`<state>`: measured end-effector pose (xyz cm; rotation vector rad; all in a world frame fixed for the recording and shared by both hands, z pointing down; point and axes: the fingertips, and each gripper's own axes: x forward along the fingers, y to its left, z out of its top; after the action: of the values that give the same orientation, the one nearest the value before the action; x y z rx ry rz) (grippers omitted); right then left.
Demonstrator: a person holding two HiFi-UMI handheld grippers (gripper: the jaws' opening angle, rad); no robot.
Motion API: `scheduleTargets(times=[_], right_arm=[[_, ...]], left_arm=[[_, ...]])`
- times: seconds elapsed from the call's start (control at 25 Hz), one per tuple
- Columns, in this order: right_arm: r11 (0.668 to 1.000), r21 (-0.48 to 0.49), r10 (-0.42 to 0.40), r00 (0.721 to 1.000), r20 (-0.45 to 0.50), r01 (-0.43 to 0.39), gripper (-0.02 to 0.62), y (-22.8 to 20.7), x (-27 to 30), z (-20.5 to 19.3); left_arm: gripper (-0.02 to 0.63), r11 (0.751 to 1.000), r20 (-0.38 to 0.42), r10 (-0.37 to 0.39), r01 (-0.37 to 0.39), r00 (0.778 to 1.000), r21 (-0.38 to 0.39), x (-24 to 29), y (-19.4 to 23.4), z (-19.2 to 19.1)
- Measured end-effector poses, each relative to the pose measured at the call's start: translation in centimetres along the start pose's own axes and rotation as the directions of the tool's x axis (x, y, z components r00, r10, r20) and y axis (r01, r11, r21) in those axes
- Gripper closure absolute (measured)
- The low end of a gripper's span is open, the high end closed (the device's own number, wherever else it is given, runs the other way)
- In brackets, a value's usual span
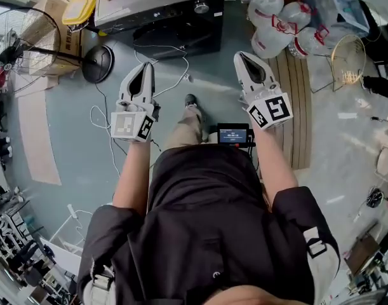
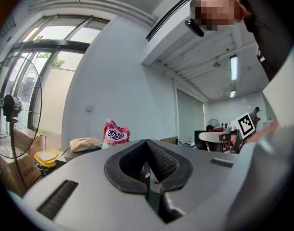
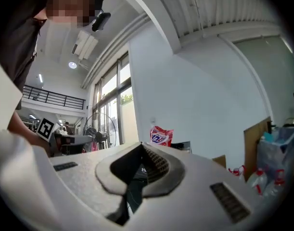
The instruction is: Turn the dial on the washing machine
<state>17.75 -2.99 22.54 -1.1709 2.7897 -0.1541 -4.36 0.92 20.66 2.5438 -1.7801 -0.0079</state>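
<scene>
Dial (image 1: 201, 7) on the washing machine (image 1: 127, 13) lies well beyond the clenched, empty left gripper (image 1: 146, 66) and right gripper (image 1: 240, 56).

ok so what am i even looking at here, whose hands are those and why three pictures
No robot here: a person stands holding a two-jaw gripper in each hand. The head view comes from a camera on their head, looking down past their body to the floor. The left gripper and right gripper are the white tools; the patterned cubes are part of them. The other two pictures come from cameras riding on each gripper, looking along its jaws. Both pairs of jaws are together with nothing between them. Ahead stands the black washing machine with its dial; neither gripper touches it. A floor fan stands left, water bottles right.
</scene>
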Motion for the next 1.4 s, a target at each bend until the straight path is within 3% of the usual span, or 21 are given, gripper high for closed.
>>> scheduleTargets(times=[0.24, 0.6, 0.84, 1.2, 1.4], right_arm=[[0.999, -0.027, -0.031, 0.999, 0.008, 0.032, 0.592, 3.7, -5.4, 2.0], [0.994, -0.040, -0.098, 0.995, 0.001, 0.098, 0.592, 10.3, -10.4, 2.9], [0.985, -0.049, -0.167, 0.985, -0.037, 0.165, 0.592, 16.5, -14.8, 0.6], [0.985, -0.047, -0.167, 0.981, -0.096, 0.163, 0.592, 28.7, -20.6, -2.6], [0.989, -0.026, -0.145, 0.980, -0.140, 0.143, 0.592, 34.5, -23.2, -5.2]], left_arm=[[0.612, 0.993, 0.028, 0.040, -0.036, 0.999, -0.108, -6.6, -2.0, 1.4], [0.612, 0.993, 0.006, -0.009, 0.009, 1.000, -0.120, -14.4, -2.4, -0.1], [0.612, 0.982, 0.008, -0.082, 0.083, 0.997, -0.167, -22.1, -3.1, -1.1], [0.612, 0.972, -0.007, -0.088, 0.084, 0.996, -0.218, -35.4, -3.6, -4.6], [0.612, 0.967, -0.028, -0.059, 0.050, 0.998, -0.249, -42.1, -4.3, -6.7]])
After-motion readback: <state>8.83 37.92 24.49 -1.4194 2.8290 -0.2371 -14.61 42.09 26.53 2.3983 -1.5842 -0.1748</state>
